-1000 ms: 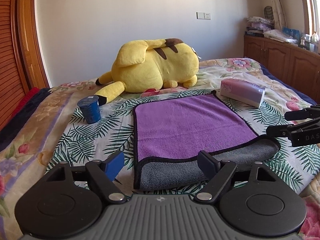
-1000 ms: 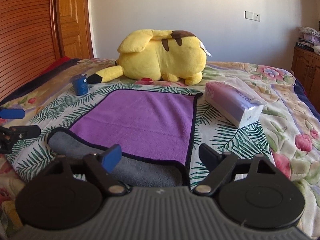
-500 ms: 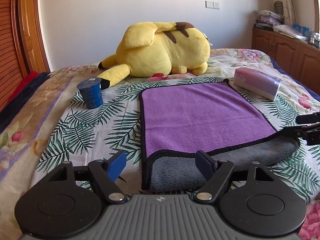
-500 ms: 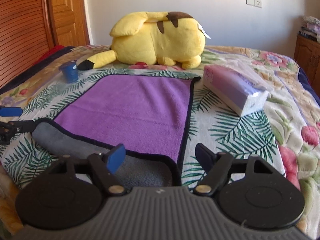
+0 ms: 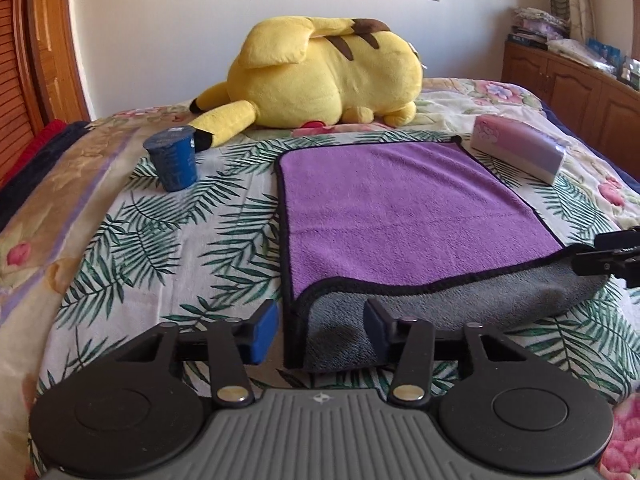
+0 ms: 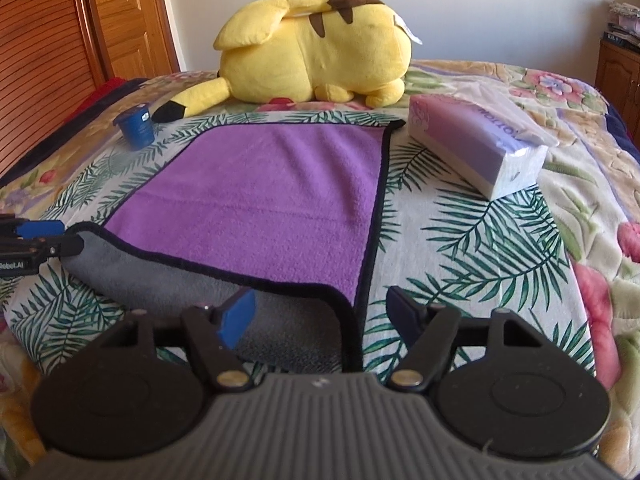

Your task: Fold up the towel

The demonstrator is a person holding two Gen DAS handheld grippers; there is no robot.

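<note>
A purple towel (image 5: pixel 400 208) with black trim lies flat on the bed, its near edge rolled over so the grey underside (image 5: pixel 460 304) shows. It also shows in the right wrist view (image 6: pixel 272 196). My left gripper (image 5: pixel 320 330) is open, its fingers straddling the towel's near left corner. My right gripper (image 6: pixel 324 316) is open, its fingers straddling the near right corner. Each gripper shows at the edge of the other's view: the right one (image 5: pixel 608 256) and the left one (image 6: pixel 36 240).
A large yellow plush toy (image 5: pixel 320 76) lies just beyond the towel. A blue cup (image 5: pixel 174 160) stands left of the towel. A tissue pack (image 5: pixel 520 152) lies at its far right corner. Wooden cabinets (image 5: pixel 572 80) stand right of the bed, a wooden door (image 6: pixel 120 20) left.
Both grippers have moved forward and down toward the towel's near rolled edge, and now straddle its two near corners. The towel has not moved.
</note>
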